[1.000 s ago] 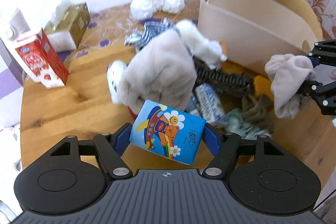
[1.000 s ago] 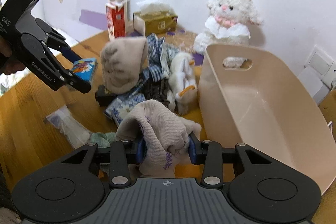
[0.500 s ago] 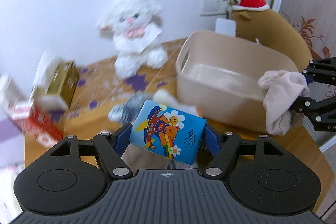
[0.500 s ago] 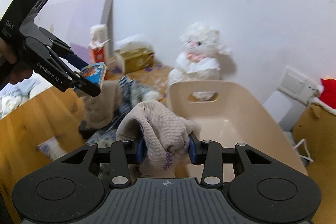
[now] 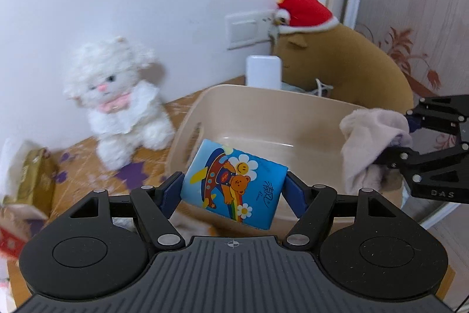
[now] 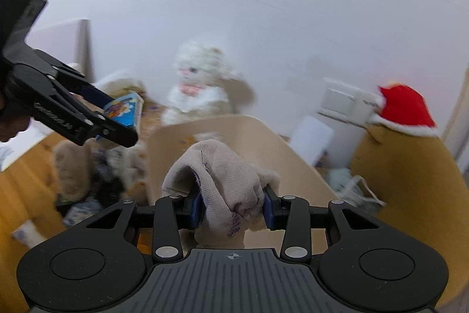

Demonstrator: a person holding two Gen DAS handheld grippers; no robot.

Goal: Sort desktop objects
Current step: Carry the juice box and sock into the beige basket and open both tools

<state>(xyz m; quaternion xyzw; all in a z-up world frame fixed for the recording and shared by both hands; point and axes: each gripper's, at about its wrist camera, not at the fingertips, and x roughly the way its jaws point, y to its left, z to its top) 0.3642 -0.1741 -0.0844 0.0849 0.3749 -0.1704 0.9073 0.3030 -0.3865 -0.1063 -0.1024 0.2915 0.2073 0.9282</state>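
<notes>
My left gripper [image 5: 233,191] is shut on a blue tissue pack with a cartoon bear [image 5: 233,184] and holds it in the air just before the near rim of a beige plastic bin [image 5: 263,113]. My right gripper [image 6: 231,204] is shut on a beige cloth glove [image 6: 219,181] and holds it above the bin [image 6: 281,154]. The glove also shows in the left wrist view [image 5: 369,143], at the bin's right rim. The left gripper with the pack [image 6: 126,110] shows at the left of the right wrist view.
A white plush cat [image 5: 117,96] sits left of the bin by the wall. A brown plush with a red hat [image 5: 337,57] stands behind the bin. A gold tissue box [image 5: 32,178] is at far left. A pile of clothes and toys [image 6: 88,178] lies on the wooden table.
Both grippers have risen and moved toward the bin with their loads. The pile has dropped out of the left wrist view, and the bin now sits right ahead.
</notes>
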